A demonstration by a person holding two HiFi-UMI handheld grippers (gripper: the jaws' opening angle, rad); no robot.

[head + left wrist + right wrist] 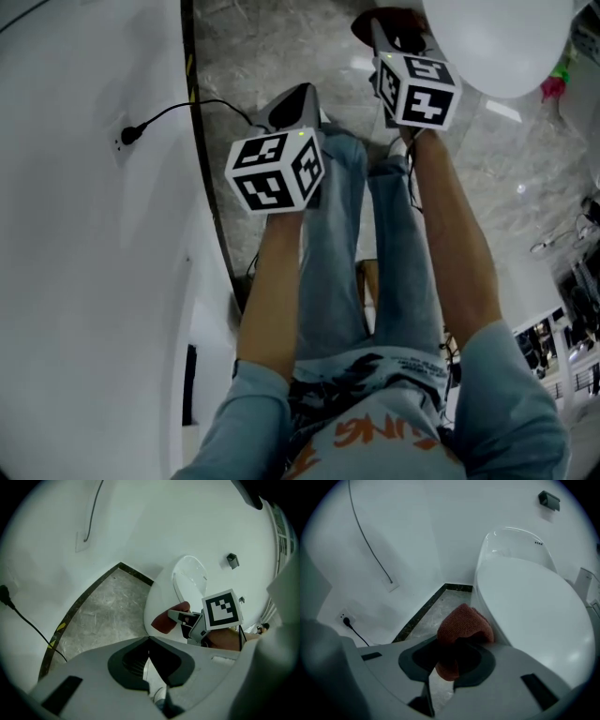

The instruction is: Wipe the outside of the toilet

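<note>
Right tongs (454,644) clamped on red cloth (465,624); cloth sits against toilet (534,611) side wall, below the lid. Left tongs (149,641) closed, empty, clear of bowl. Head view: cloth mostly hidden behind marker cube (417,89); toilet cropped.

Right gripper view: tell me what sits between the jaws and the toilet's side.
A red cloth, clamped by the right gripper, seemingly touching the toilet; the right gripper view shows it.
</note>
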